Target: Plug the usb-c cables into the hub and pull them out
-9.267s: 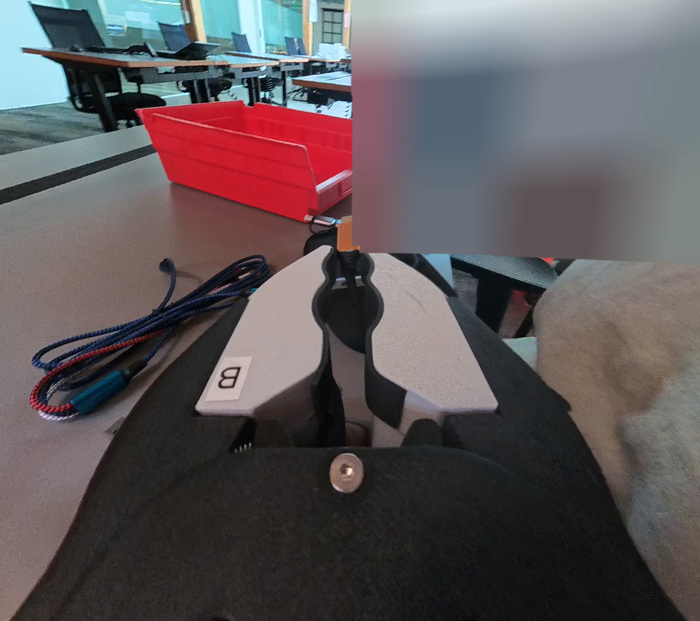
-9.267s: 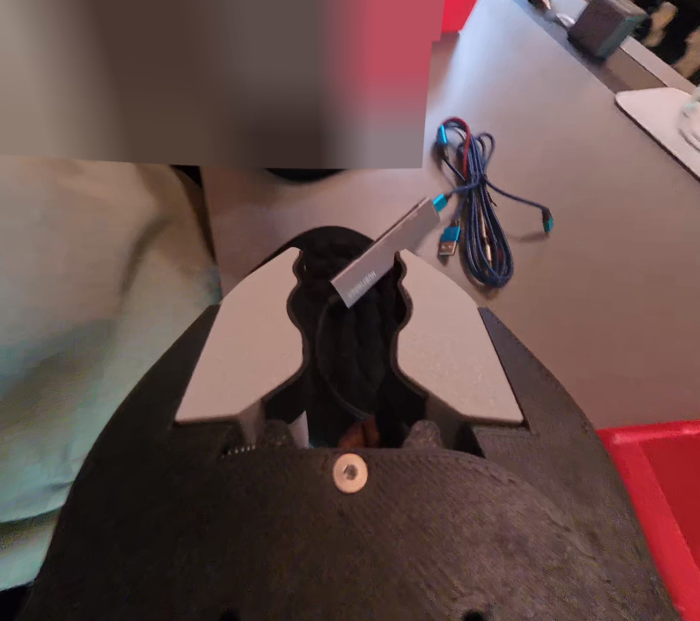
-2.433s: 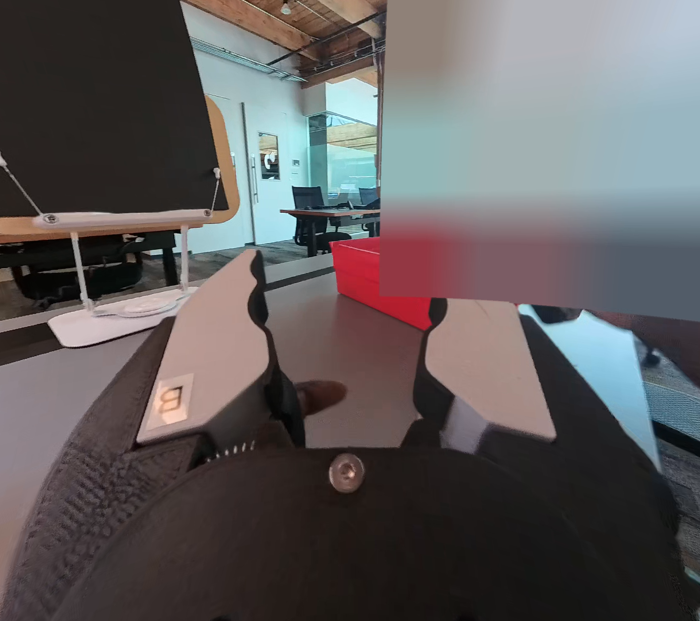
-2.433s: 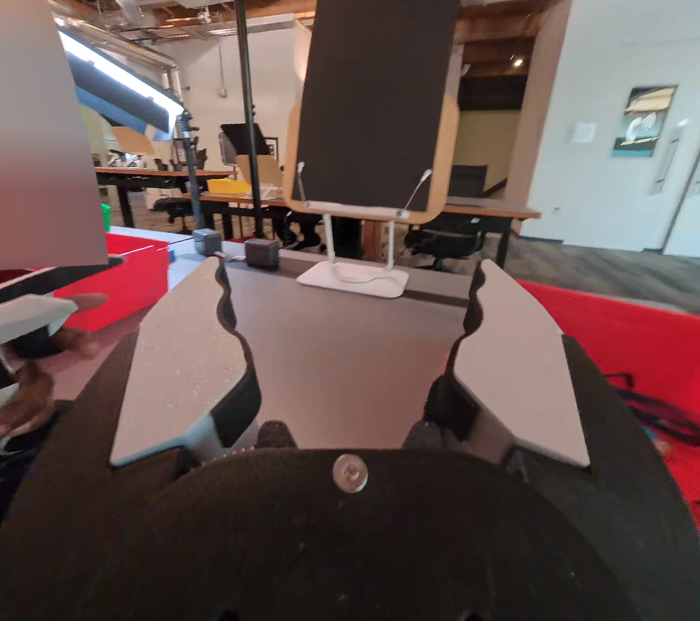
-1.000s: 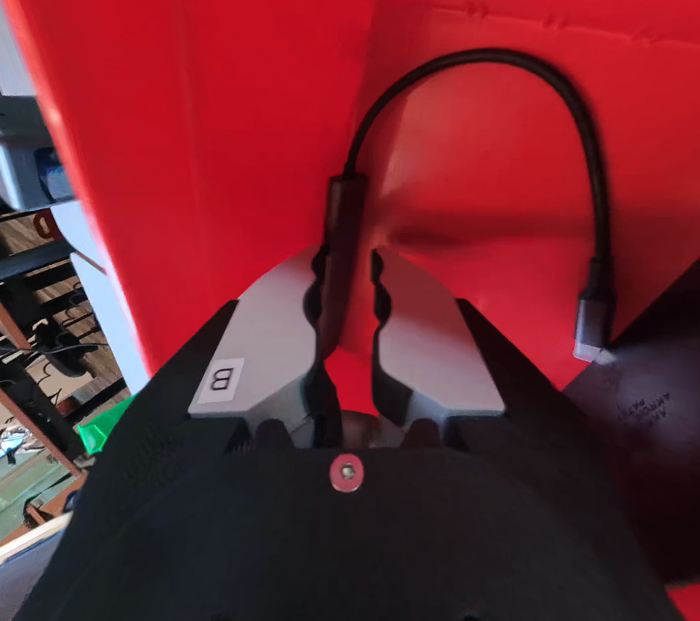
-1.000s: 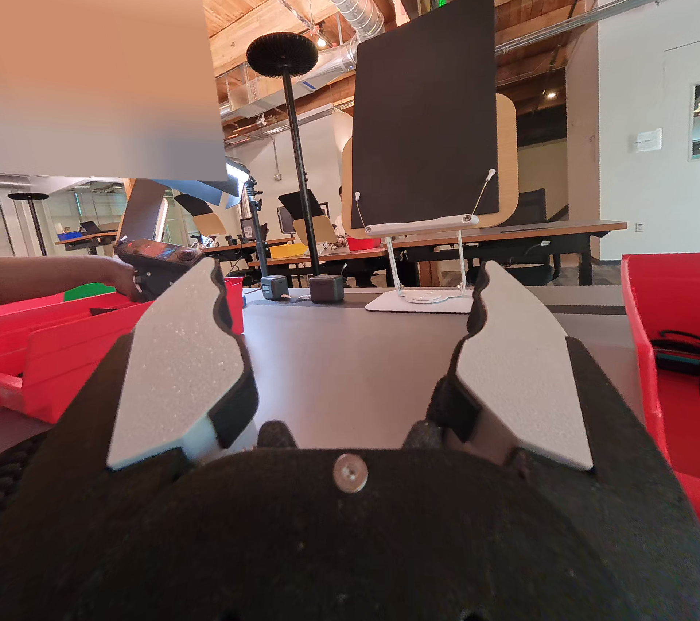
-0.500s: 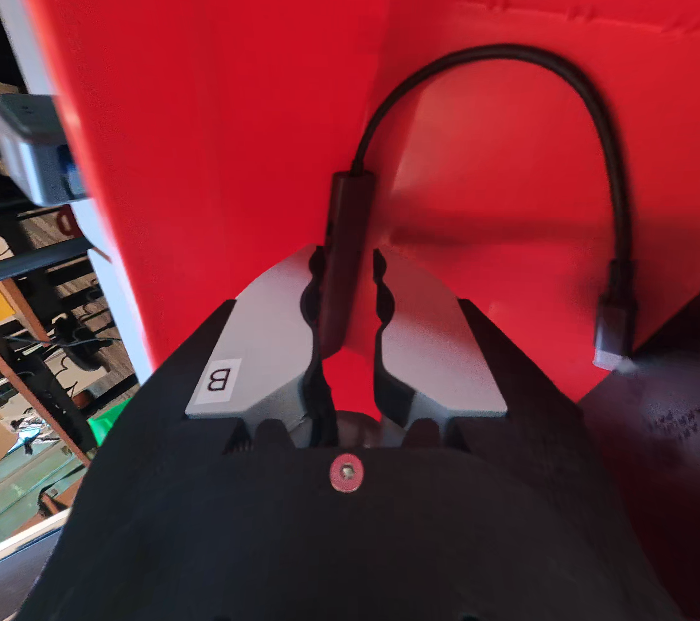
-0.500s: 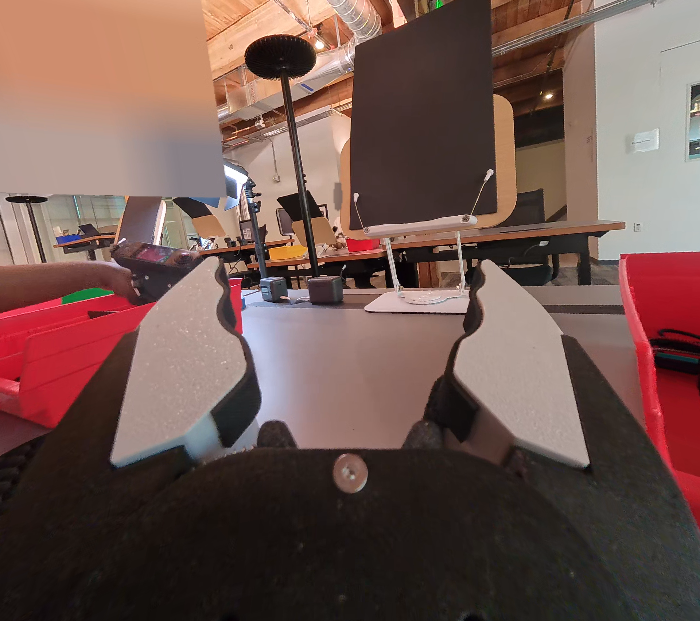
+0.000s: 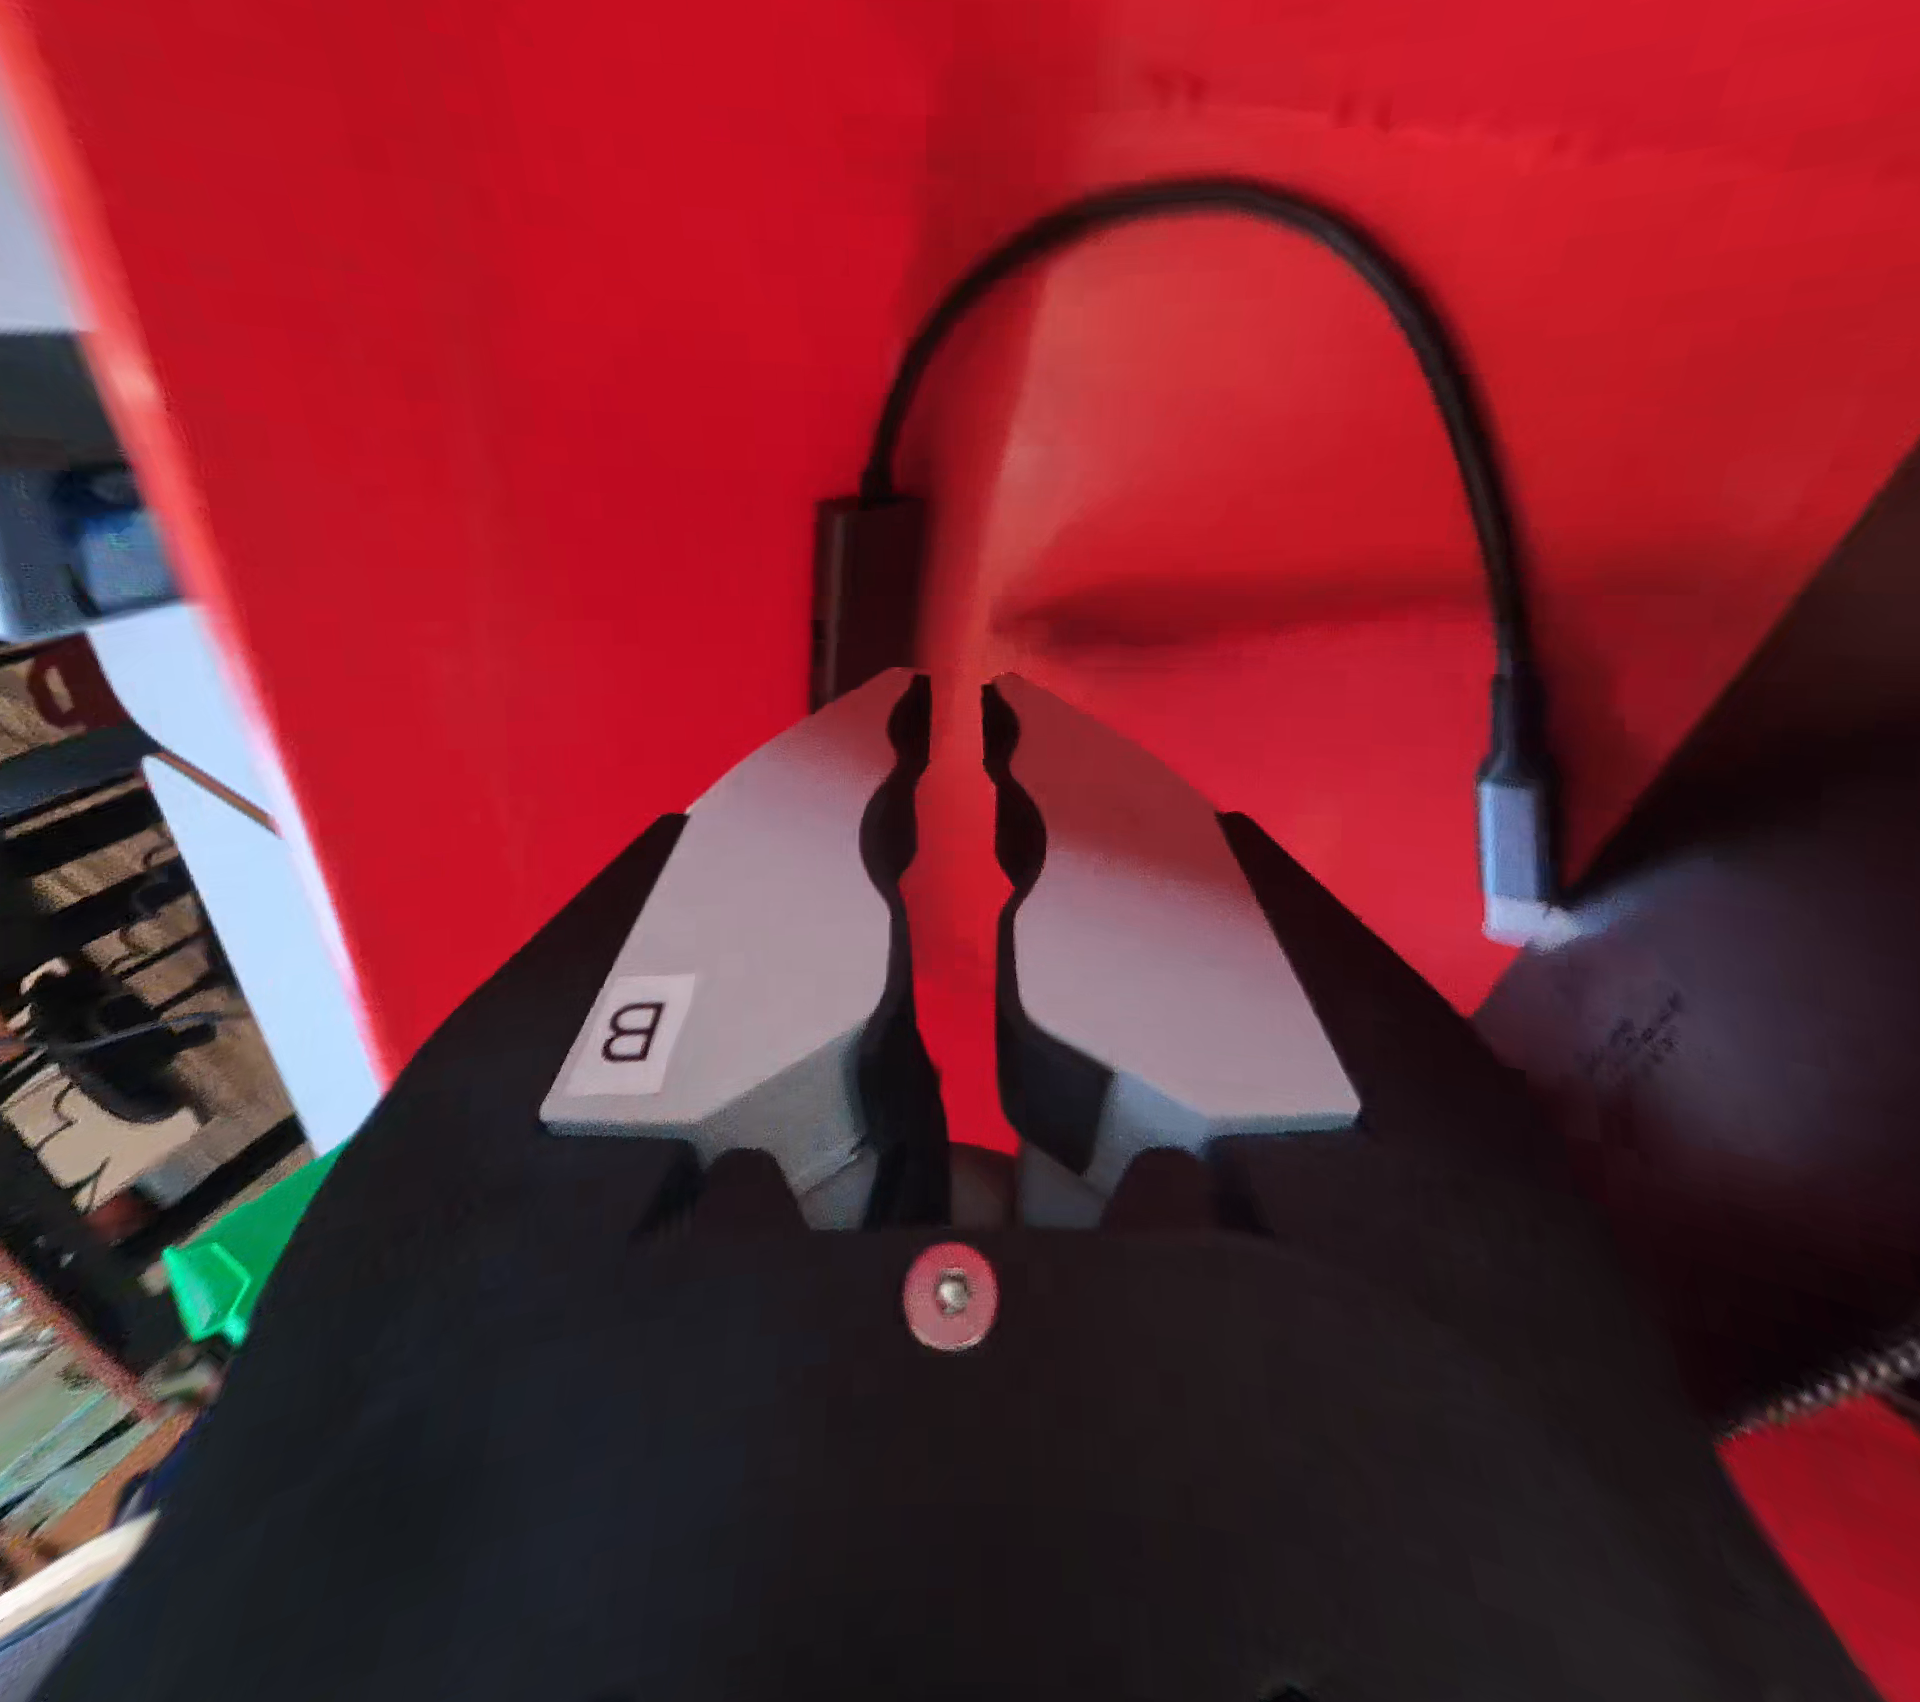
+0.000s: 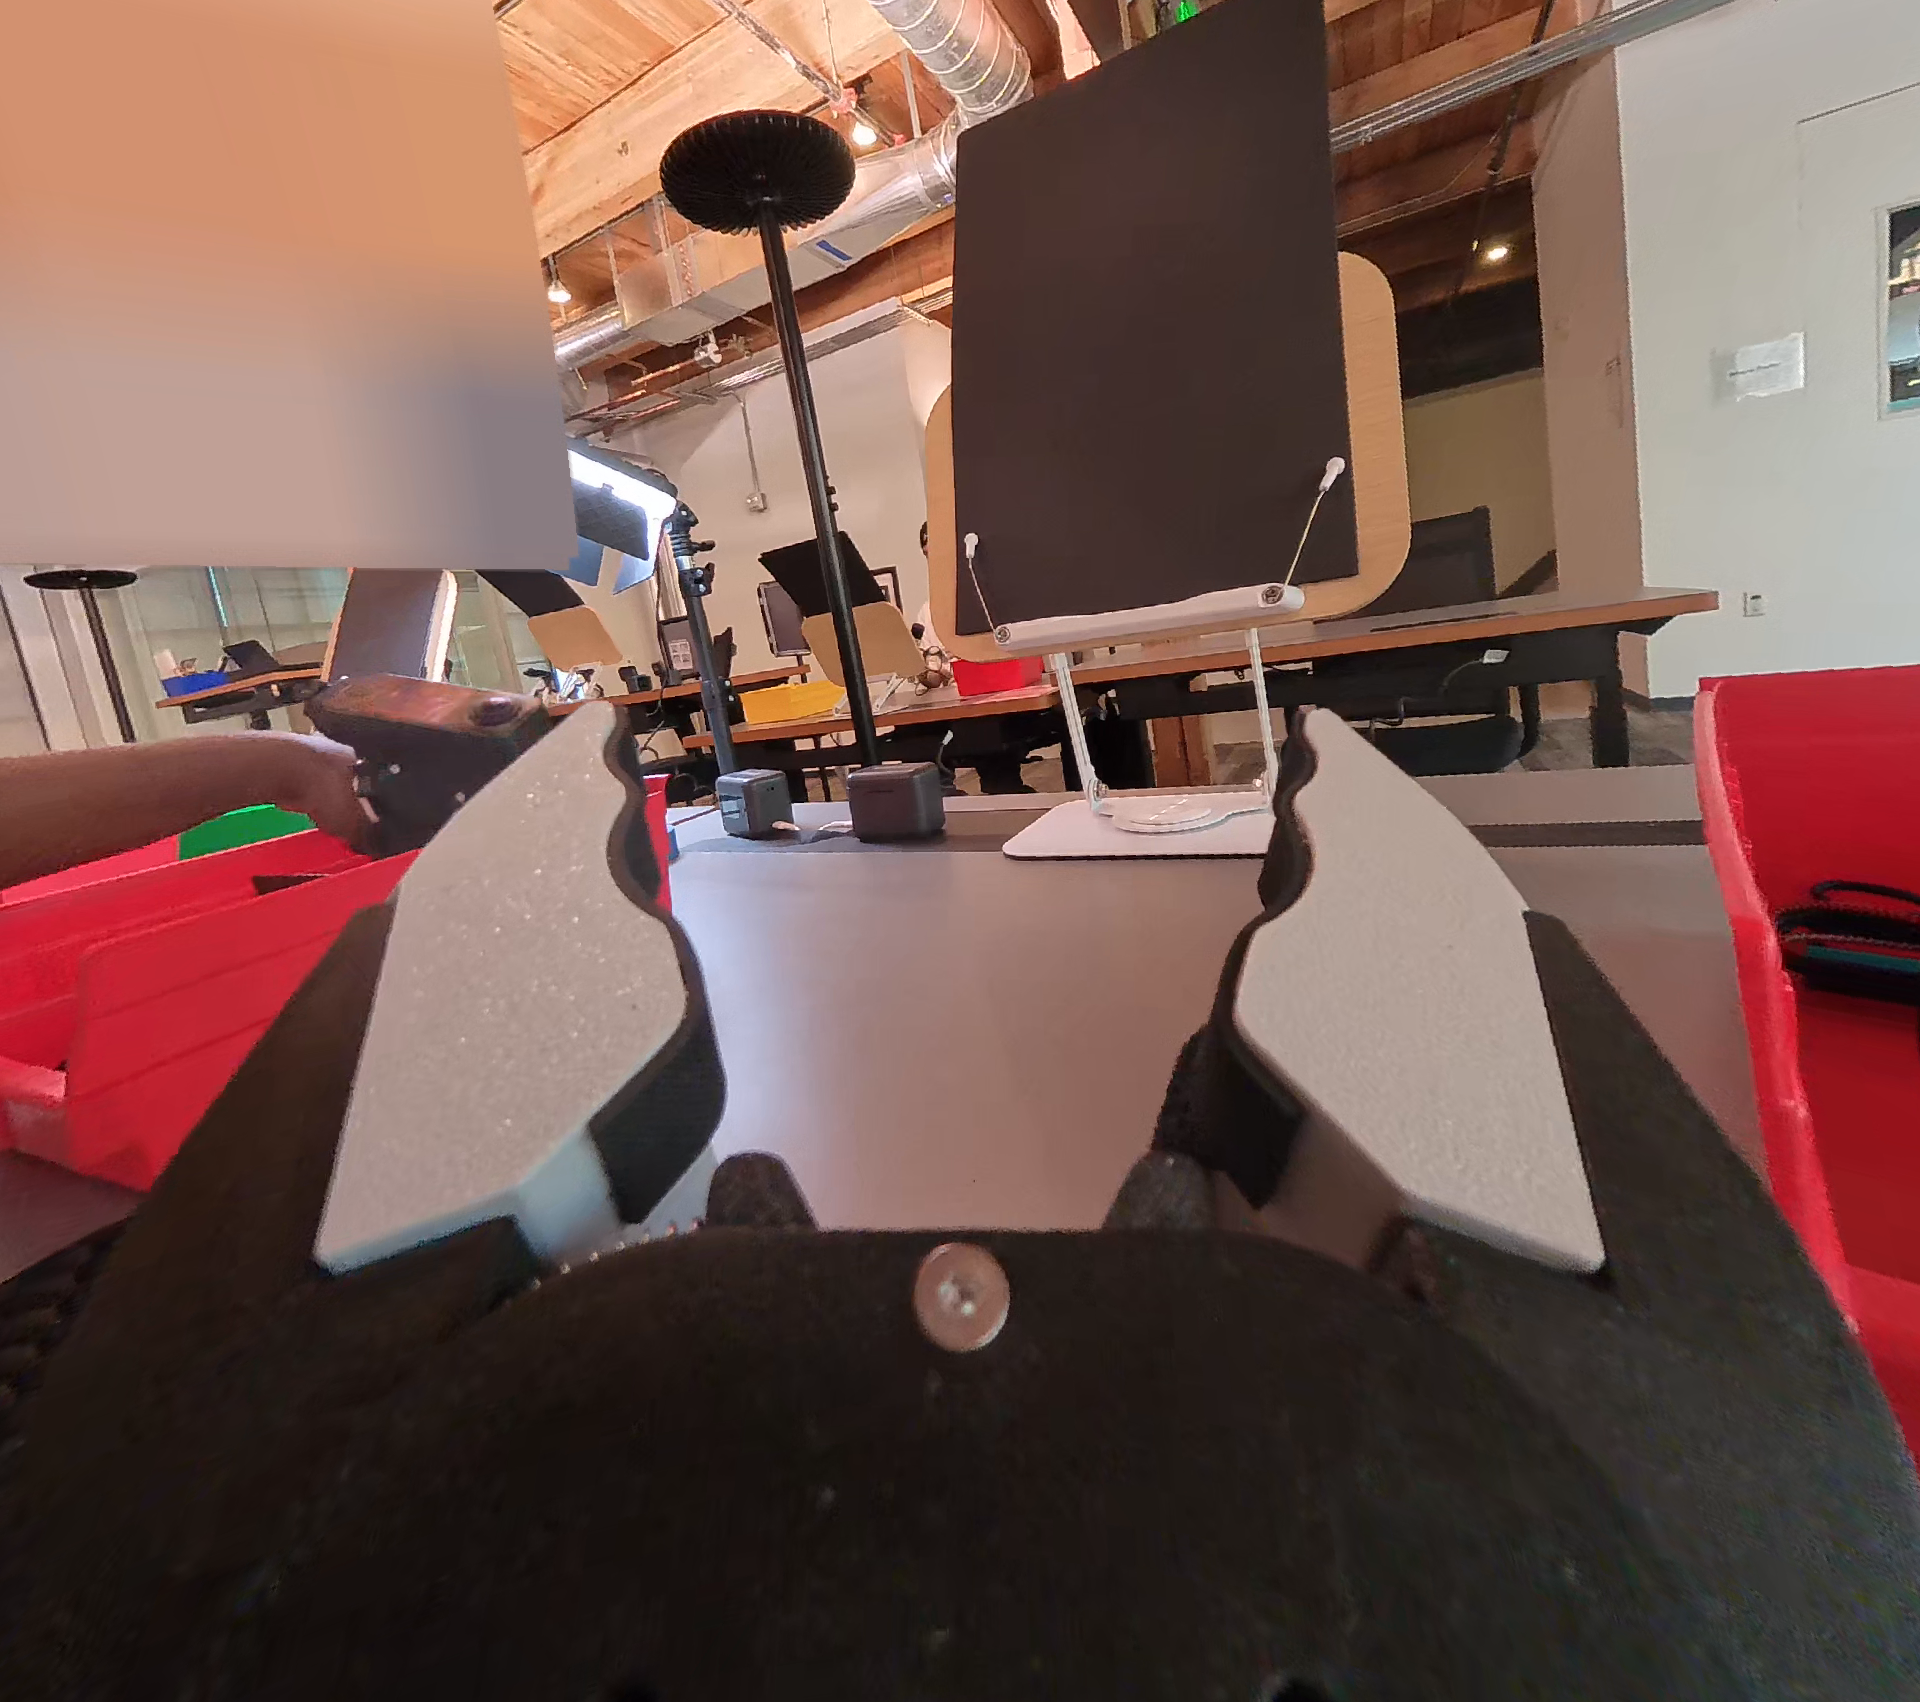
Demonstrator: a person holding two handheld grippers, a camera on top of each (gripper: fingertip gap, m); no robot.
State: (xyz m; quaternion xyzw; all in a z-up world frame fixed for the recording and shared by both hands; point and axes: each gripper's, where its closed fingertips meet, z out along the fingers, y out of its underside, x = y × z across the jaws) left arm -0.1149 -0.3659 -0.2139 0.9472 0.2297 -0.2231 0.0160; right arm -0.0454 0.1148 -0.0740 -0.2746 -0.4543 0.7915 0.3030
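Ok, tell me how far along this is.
Done: nothing visibly plugged; the hub lies in the red bin. In hand: nothing; left gripper nearly shut just short of the hub, right gripper open. Left: grasp hub, plug and unplug the cables, lying in a second bin.

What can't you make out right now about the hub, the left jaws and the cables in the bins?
- Left wrist view: the hub lies in the red bin; the left gripper covers its near end, so its ports are unseen.
- Same view: motion blur; the jaws stand nearly shut, contact with the hub unclear.
- Right wrist view: the cable bundle in the right-hand bin is cut off by the frame edge.
- Right wrist view: a mosaic patch hides the upper left.
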